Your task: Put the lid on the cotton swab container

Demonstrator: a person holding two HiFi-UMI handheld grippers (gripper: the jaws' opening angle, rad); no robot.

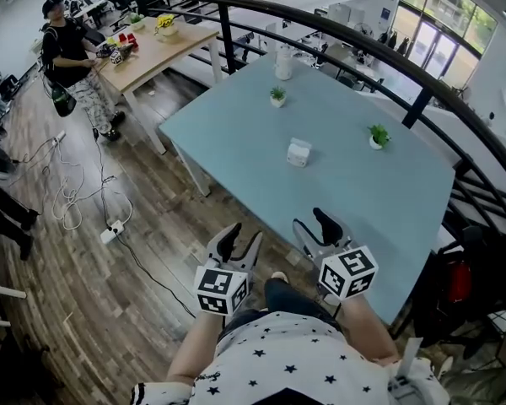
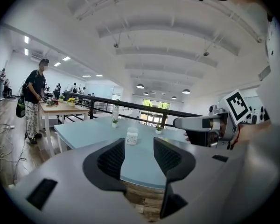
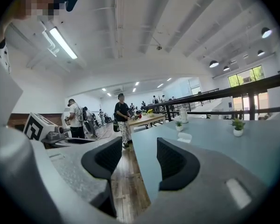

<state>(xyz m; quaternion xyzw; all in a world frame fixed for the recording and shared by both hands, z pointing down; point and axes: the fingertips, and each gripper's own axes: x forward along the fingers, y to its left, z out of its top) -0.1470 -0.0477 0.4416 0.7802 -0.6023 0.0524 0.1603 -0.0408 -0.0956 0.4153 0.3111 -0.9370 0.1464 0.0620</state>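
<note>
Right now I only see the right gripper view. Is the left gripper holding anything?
Observer: No. The left gripper has its jaws apart, empty.
Operator: What's it aimed at?
Observer: The container, far off on the table, in line with its jaws.
Operator: Is it over the table?
Observer: No; the head view shows it over the wood floor, short of the table's edge.
</note>
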